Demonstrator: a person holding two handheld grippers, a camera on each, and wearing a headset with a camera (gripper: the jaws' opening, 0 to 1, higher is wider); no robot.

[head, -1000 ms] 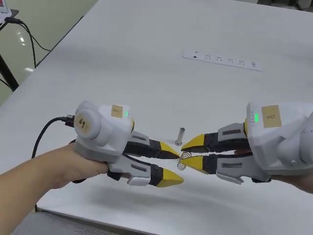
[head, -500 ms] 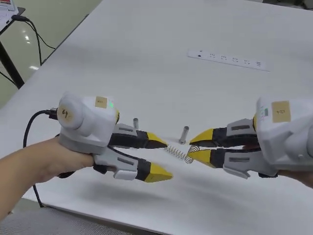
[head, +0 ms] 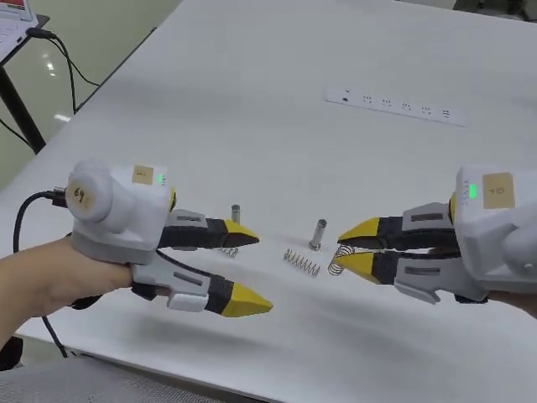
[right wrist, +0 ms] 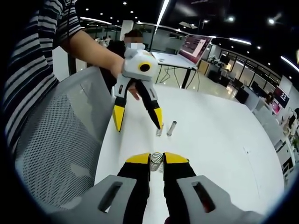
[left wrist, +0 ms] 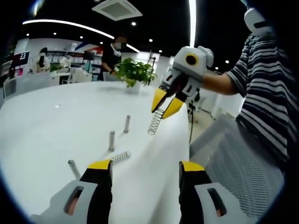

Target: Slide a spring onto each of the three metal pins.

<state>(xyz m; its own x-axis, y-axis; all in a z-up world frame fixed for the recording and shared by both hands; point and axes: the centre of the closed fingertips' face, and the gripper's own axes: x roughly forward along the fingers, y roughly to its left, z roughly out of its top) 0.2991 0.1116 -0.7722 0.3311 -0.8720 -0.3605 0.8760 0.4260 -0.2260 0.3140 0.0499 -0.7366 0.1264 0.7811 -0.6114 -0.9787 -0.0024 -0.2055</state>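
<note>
The right gripper point(head: 341, 252) clamps a spring point(head: 336, 265) at four o'clock of a pin point(head: 319, 233). The left gripper point(head: 256, 270), jaws wide apart, hangs at eight o'clock, near a loose spring point(head: 300, 262).

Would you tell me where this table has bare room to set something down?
Bare: the broad stretch between the white power strip and the short metal pins, and the white table's far left. Crowded: the front, around the pins and loose wire spring between the left gripper and right gripper.
</note>
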